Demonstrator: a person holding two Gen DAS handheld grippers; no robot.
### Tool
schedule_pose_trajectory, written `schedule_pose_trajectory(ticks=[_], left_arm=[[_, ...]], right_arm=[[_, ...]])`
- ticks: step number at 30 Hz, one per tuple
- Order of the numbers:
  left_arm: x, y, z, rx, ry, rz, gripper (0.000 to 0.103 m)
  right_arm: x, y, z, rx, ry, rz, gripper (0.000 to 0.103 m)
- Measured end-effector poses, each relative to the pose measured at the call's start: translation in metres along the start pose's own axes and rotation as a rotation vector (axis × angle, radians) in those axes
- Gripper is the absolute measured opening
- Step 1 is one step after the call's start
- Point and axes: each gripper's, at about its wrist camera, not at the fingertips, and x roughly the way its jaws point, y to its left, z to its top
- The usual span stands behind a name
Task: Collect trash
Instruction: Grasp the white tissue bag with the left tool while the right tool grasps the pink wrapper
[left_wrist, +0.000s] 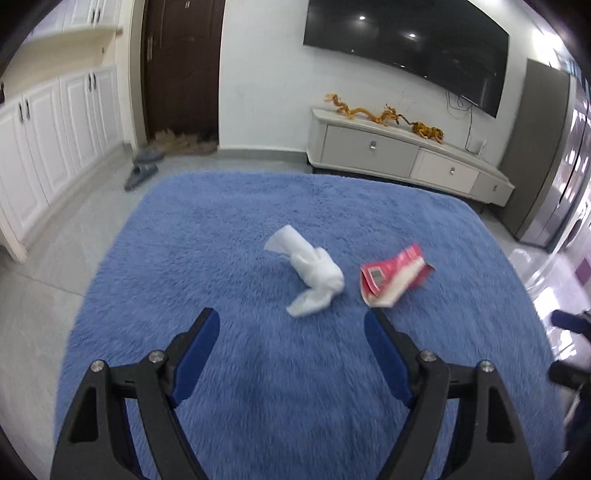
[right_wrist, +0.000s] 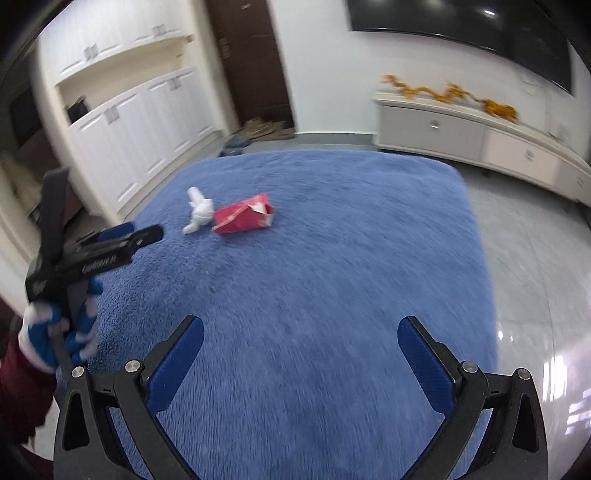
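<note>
A crumpled white tissue (left_wrist: 312, 273) and a crushed red carton (left_wrist: 391, 275) lie side by side on a blue shag rug (left_wrist: 258, 369). My left gripper (left_wrist: 291, 325) is open and empty, hovering just short of the tissue. In the right wrist view the tissue (right_wrist: 199, 214) and carton (right_wrist: 243, 216) lie far ahead to the left. My right gripper (right_wrist: 301, 332) is open and empty above the rug (right_wrist: 314, 277). The left gripper (right_wrist: 140, 234) shows at the left edge, held by a gloved hand.
A low white TV cabinet (left_wrist: 406, 158) with a golden dragon ornament stands by the far wall under a wall TV. White cupboards (left_wrist: 55, 140) line the left wall. Slippers (left_wrist: 142, 168) lie by a dark door. Grey tiled floor surrounds the rug.
</note>
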Motion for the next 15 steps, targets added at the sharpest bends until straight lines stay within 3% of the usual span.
schedule_pose_trajectory(ticks=[6, 15], left_arm=[[0.043, 0.006, 0.022, -0.030, 0.050, -0.059, 0.080], [0.073, 0.010, 0.033, -0.032, 0.091, -0.075, 0.076]], right_arm=[[0.055, 0.013, 0.045, -0.171, 0.038, 0.105, 0.102], [0.140, 0.037, 0.088, -0.358, 0.112, 0.273, 0.096]])
